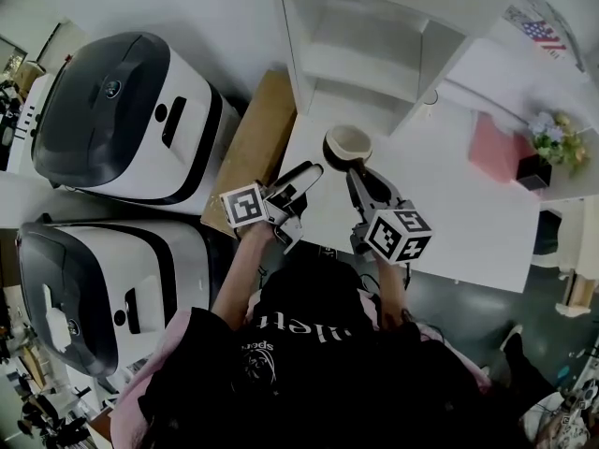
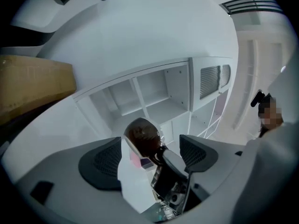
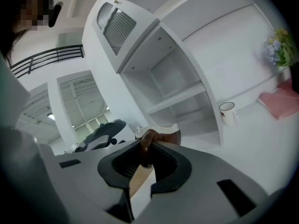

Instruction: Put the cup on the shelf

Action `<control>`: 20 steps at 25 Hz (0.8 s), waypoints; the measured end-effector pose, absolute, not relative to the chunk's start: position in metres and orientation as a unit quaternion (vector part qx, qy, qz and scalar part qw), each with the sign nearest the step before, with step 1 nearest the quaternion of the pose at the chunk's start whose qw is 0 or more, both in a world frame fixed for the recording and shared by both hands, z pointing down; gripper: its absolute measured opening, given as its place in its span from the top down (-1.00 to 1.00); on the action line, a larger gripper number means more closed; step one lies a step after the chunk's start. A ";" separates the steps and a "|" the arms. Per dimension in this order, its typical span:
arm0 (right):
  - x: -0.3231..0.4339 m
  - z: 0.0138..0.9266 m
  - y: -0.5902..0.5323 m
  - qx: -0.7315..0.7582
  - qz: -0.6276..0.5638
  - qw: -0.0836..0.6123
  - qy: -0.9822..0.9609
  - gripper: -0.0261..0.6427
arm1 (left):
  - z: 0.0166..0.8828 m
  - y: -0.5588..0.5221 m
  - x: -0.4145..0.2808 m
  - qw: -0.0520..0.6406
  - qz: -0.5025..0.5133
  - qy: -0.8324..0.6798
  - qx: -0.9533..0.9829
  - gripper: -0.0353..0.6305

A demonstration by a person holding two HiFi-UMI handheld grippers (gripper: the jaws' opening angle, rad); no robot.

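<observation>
At twelve o'clock from my right gripper (image 1: 358,171) stands the cup (image 1: 347,144), brown outside and cream inside, at the near-left corner of the white table (image 1: 449,213). I cannot tell if its foot touches the table or is a little lifted. My right jaws are closed tight on its handle, as the right gripper view shows, with the body of the cup just beyond the pads.

I judge the cup to be glazed ceramic: stiff, rather light, smooth and easy to break. The handle is a narrow place to hold, so the body may swing or turn around it, and I should move slowly and keep it level.

My left gripper (image 1: 304,187) is at eight o'clock from the cup, near it but apart. Its jaws are wide open and hold nothing. It could support the round wall if needed.

The shelf (image 1: 374,54) is at twelve to one o'clock from the cup, with open white compartments. A small white mug (image 3: 227,112) stands beside its foot.
</observation>
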State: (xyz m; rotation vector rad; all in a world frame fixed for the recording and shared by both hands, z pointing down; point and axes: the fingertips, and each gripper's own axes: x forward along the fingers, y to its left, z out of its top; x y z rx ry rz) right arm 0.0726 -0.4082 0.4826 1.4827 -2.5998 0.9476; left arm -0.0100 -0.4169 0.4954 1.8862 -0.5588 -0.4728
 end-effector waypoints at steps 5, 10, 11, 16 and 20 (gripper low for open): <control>0.089 0.518 -0.453 0.502 0.308 0.009 -0.808 0.68 | 0.493 -0.413 -0.006 0.515 -0.187 -0.231 0.804 -0.27; 0.102 0.555 -0.499 0.529 0.312 0.019 -0.789 0.68 | 0.497 -0.408 0.003 0.489 -0.135 -0.242 0.827 -0.27; 0.104 0.562 -0.507 0.534 0.311 0.023 -0.786 0.68 | 0.498 -0.406 0.006 0.484 -0.130 -0.237 0.832 -0.27; 0.116 0.591 -0.543 0.560 0.313 0.031 -0.766 0.68 | 0.501 -0.398 0.016 0.467 -0.105 -0.227 0.848 -0.27; 0.123 0.611 -0.561 0.578 0.317 0.043 -0.751 0.68 | 0.504 -0.394 0.012 0.475 -0.103 -0.235 0.842 -0.27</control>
